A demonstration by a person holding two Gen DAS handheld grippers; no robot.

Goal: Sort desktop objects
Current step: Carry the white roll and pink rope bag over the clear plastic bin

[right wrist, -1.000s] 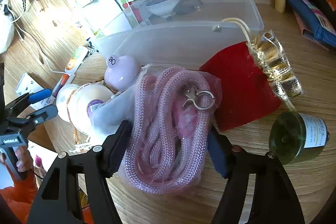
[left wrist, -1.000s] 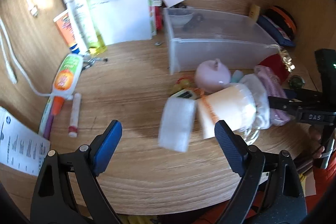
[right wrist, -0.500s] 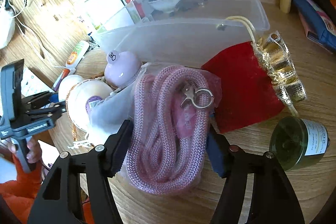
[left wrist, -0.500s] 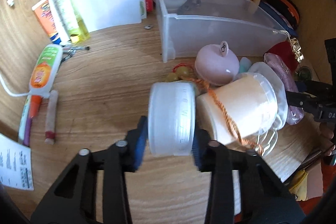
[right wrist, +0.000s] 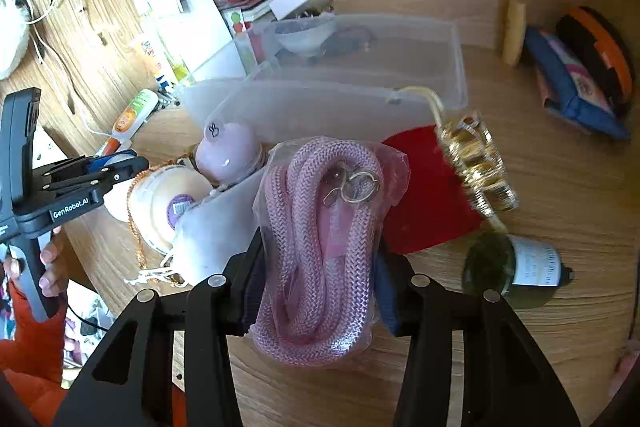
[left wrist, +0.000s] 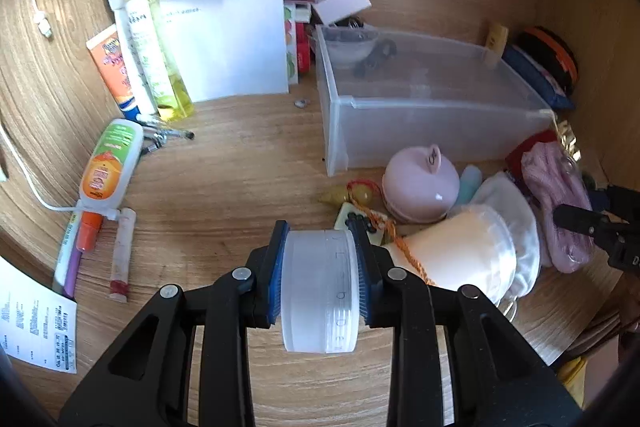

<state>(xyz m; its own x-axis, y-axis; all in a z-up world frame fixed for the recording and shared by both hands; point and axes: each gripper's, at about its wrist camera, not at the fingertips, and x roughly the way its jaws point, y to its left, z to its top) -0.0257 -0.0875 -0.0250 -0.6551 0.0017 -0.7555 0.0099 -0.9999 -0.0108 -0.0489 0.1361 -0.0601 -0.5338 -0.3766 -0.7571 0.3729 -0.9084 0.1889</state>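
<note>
Now the left tongs (left wrist: 320, 277) are clamped on a white round jar lid (left wrist: 319, 291), its flat faces pressed between the blue pads (left wrist: 277, 267), with the lid standing on edge above the wooden table (left wrist: 224, 183). Just beyond the lid lies a cream-coloured jar (left wrist: 452, 255) on its side, an orange cord (left wrist: 400, 247) draped across it, and behind that a pale lilac round case (left wrist: 420, 187) rests against the front wall of a clear plastic bin (left wrist: 432, 131). To the left of the left tongs, well apart, lie a white bottle with an orange label (left wrist: 108, 167), a yellow-green spray bottle (left wrist: 154, 55) and a sheet of white paper (left wrist: 224, 39).

The right tongs (right wrist: 316, 287) are closing on a bagged coil of pink braided rope (right wrist: 320, 239); the coil sits between the two fingers and fills the gap, the clear wrap creased against them on both sides, so they already grip it. A metal clasp (right wrist: 352, 187) shows near the top of the coil. Just right of the rope lies a red pouch (right wrist: 424, 195) with a gold ruffled top (right wrist: 472, 155), and beside that a dark green glass jar (right wrist: 508, 267) on its side. The clear bin stands behind the rope, a small white bowl (right wrist: 304, 39) in its far corner. At the left edge of the right wrist view a hand (right wrist: 48, 263) holds the left tool's handle.
</note>
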